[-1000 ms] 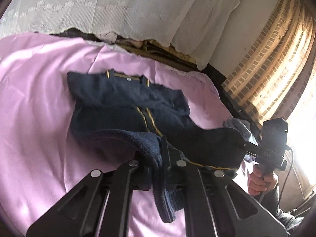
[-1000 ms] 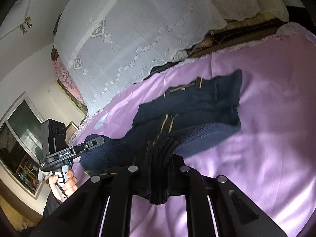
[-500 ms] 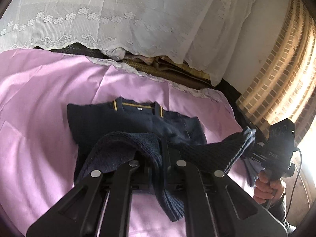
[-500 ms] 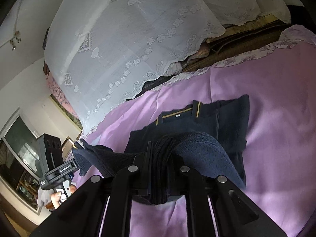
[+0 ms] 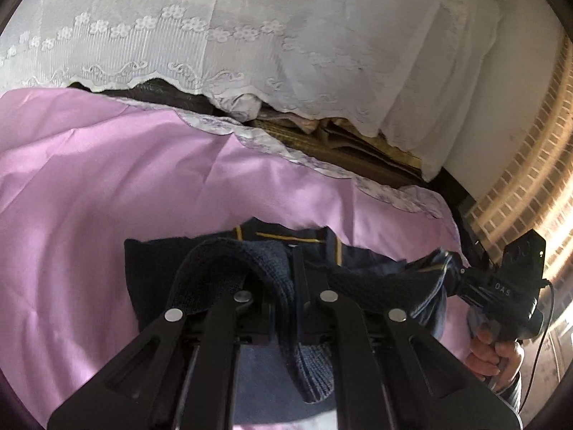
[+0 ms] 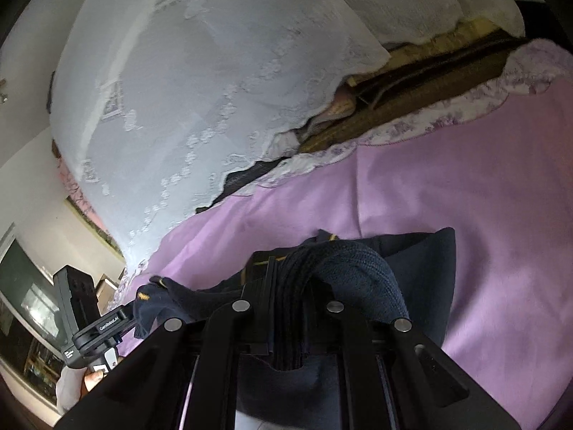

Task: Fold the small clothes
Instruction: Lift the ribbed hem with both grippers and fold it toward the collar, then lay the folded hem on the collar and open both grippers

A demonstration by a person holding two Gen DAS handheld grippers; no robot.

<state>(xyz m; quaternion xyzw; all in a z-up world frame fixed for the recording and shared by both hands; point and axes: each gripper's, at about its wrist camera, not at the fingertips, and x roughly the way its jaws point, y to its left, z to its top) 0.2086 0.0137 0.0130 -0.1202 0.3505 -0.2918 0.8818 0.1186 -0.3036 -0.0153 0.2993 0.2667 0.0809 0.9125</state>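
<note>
A small navy knit sweater (image 5: 161,272) with yellow collar trim lies on the pink sheet (image 5: 107,186), collar toward the far edge. My left gripper (image 5: 292,286) is shut on the sweater's ribbed hem and holds it lifted over the body. My right gripper (image 6: 283,290) is shut on the other end of the hem (image 6: 351,265), also lifted over the body, close to the collar (image 6: 331,238). The right gripper also shows in the left wrist view (image 5: 462,279), and the left gripper in the right wrist view (image 6: 143,308). The lower part of the sweater is hidden under my fingers.
The pink sheet (image 6: 465,186) covers the bed. A white lace cloth (image 5: 250,36) hangs behind the far edge over stacked bedding (image 5: 340,139). A brick-pattern curtain (image 5: 530,179) hangs at the right. A window (image 6: 25,304) is at the far left in the right wrist view.
Both grippers have carried the sweater's hem forward over its body, toward the collar. The visible flat part of the sweater has grown shorter.
</note>
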